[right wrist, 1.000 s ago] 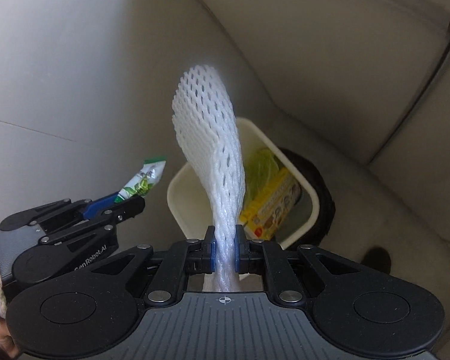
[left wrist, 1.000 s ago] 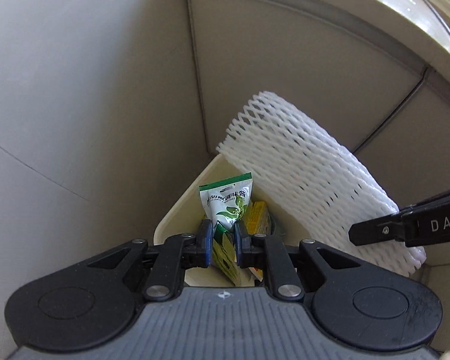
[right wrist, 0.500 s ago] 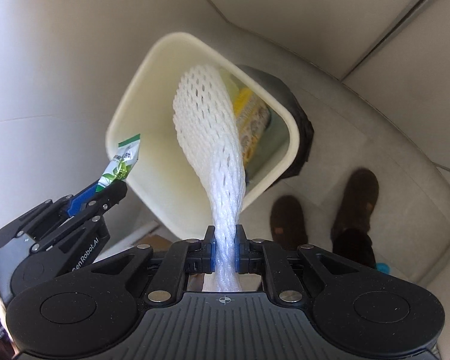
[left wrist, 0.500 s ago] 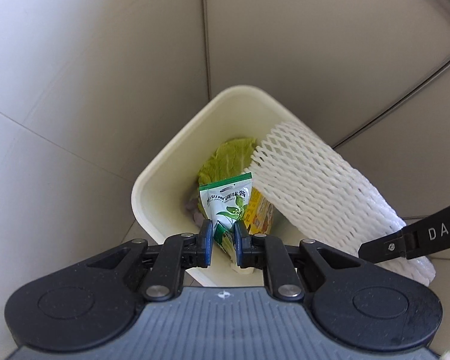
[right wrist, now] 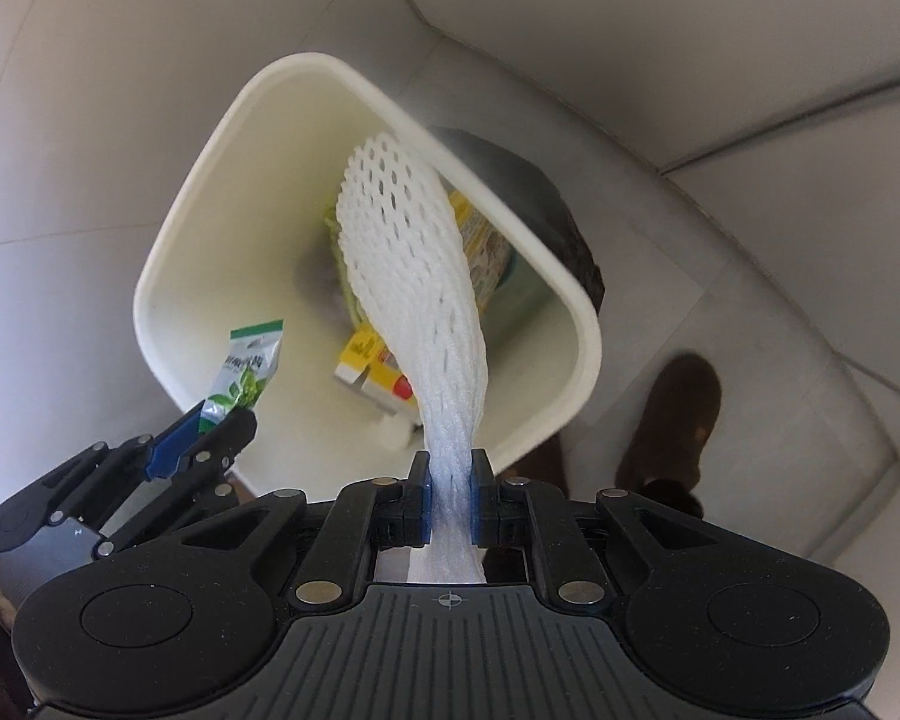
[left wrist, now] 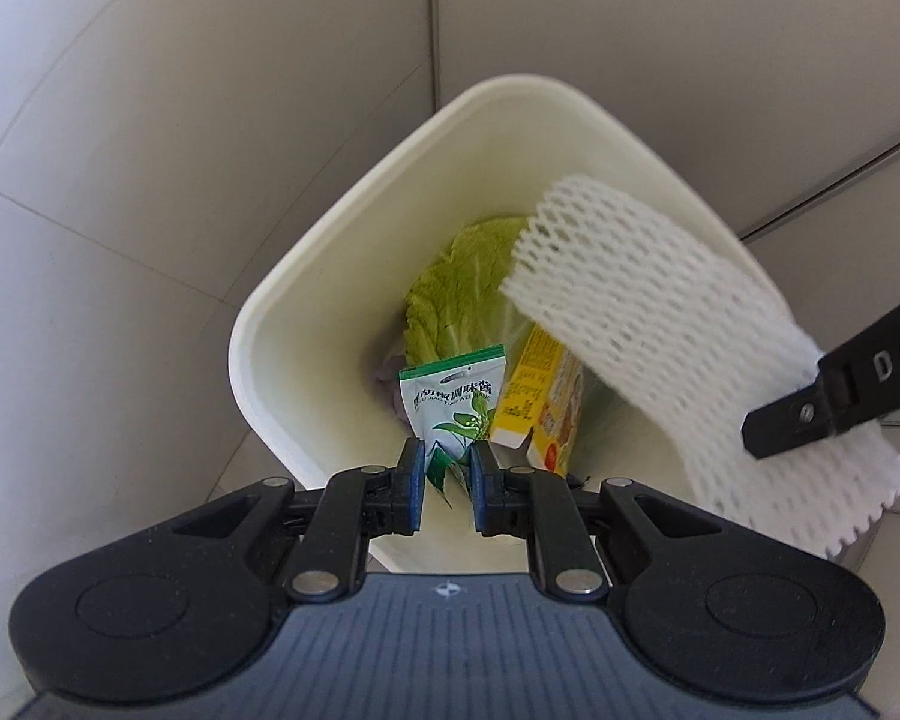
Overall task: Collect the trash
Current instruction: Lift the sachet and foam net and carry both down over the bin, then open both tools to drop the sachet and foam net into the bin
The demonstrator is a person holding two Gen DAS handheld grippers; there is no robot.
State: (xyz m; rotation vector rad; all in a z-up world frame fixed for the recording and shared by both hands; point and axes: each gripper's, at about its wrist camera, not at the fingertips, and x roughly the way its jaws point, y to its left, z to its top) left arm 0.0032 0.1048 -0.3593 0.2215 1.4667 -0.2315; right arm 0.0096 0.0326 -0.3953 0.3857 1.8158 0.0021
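A cream trash bin stands on the tiled floor below both grippers; it also shows in the right wrist view. Inside lie a cabbage leaf and a yellow carton. My left gripper is shut on a green and white sauce sachet, held over the bin's near rim; the sachet also shows in the right wrist view. My right gripper is shut on a white foam fruit net that hangs over the bin's opening; the net also shows in the left wrist view.
Pale floor tiles surround the bin. A dark round object sits behind the bin's far side. The person's brown shoe is on the floor right of the bin.
Both grippers have moved over the bin and tilted down, so its opening now fills the view. Each still holds its item.
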